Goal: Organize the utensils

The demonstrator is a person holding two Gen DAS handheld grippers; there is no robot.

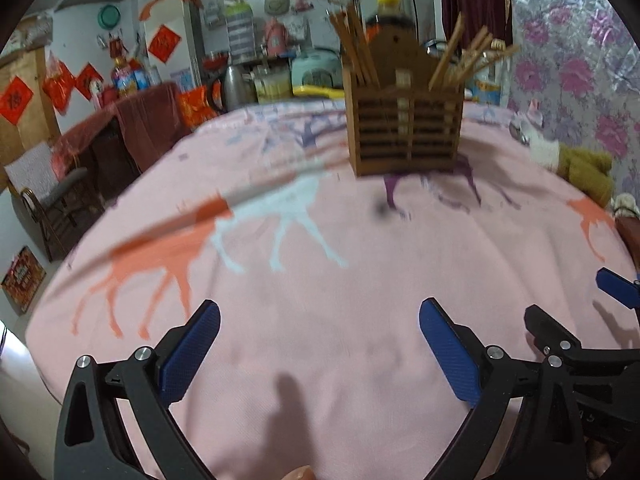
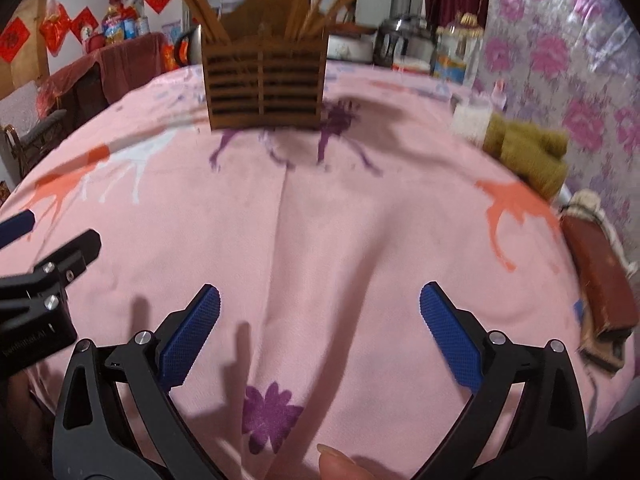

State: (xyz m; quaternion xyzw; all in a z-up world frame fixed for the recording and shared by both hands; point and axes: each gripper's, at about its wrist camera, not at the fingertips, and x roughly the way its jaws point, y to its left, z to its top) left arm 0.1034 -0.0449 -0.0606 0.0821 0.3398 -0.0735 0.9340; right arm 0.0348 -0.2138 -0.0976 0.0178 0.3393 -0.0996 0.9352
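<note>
Both black grippers with blue pads — left gripper [image 1: 320, 340], right gripper [image 2: 320, 324] — hang wide apart, holding nothing, over the pink deer-print tablecloth [image 2: 320, 220]. Slatted brown wooden holder [image 1: 406, 128] stands far back — thin wooden chopsticks [image 1: 356, 48] inside.

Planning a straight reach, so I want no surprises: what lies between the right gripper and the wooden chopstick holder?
Only bare pink tablecloth lies between the open right gripper and the chopstick holder, as the right wrist view shows.
</note>
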